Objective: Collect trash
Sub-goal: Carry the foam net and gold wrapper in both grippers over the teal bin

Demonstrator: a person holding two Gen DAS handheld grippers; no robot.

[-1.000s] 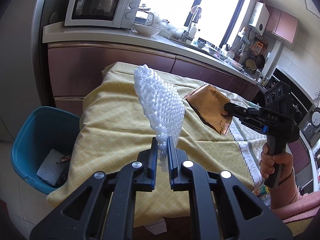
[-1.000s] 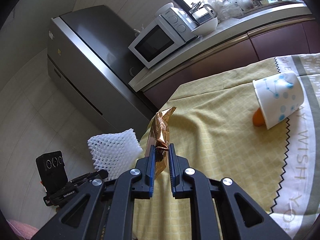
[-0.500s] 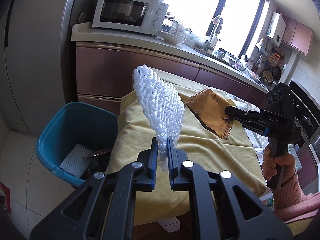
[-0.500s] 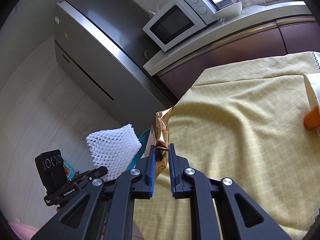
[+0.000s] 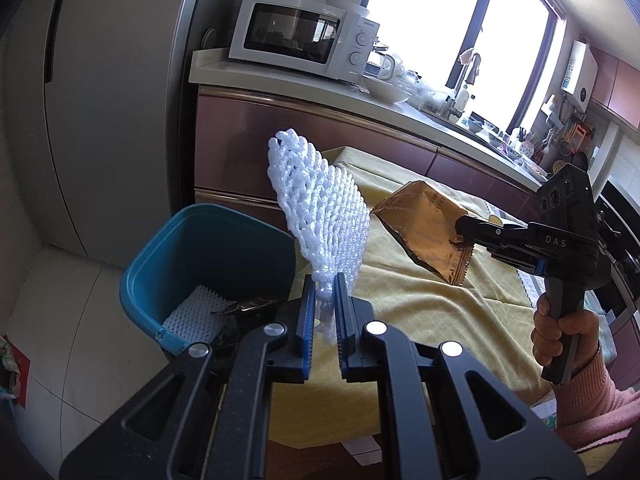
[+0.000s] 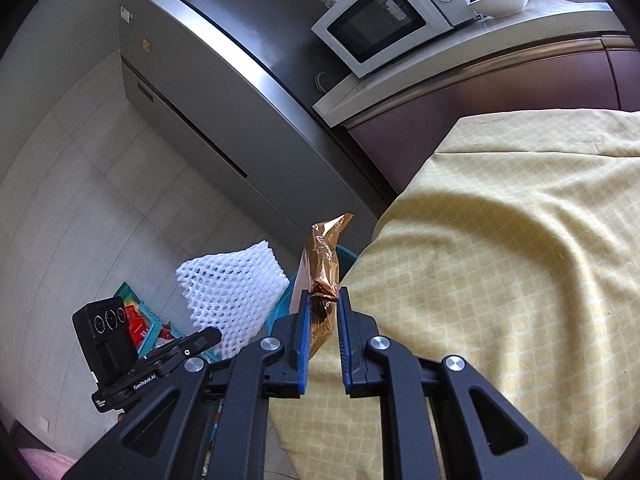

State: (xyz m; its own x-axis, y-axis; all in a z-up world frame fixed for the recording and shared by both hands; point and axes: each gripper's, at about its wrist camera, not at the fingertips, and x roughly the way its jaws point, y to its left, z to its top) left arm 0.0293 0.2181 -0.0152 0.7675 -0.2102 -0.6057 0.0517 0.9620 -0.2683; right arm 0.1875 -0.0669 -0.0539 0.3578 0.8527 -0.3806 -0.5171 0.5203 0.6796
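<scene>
My left gripper (image 5: pixel 323 286) is shut on the lower end of a white foam net sleeve (image 5: pixel 322 210), which stands upright beside the rim of a blue bin (image 5: pixel 158 256) on the floor. That bin holds another white foam net (image 5: pixel 192 314) and dark scraps. To the right, my right gripper (image 5: pixel 466 227) is shut on a gold foil wrapper (image 5: pixel 424 224) above the yellow tablecloth (image 5: pixel 420 304). In the right wrist view, the gold foil wrapper (image 6: pixel 325 268) sticks up from my right gripper (image 6: pixel 323 300), with the white foam net sleeve (image 6: pixel 232 292) and my left gripper (image 6: pixel 212 335) to its left.
A grey fridge (image 5: pixel 100 100) stands behind the bin. A white microwave (image 5: pixel 304 36) sits on the counter (image 5: pixel 360 92) over maroon cabinets. A person's hand in a pink sleeve (image 5: pixel 568 336) holds the right gripper's handle. Colourful items in a teal basket (image 6: pixel 140 320) lie on the tiled floor.
Both grippers have swung left with their loads, off the table's middle toward the bin. The bin now sits nearer and more central in the left wrist view; the paper cup has left the right wrist view.
</scene>
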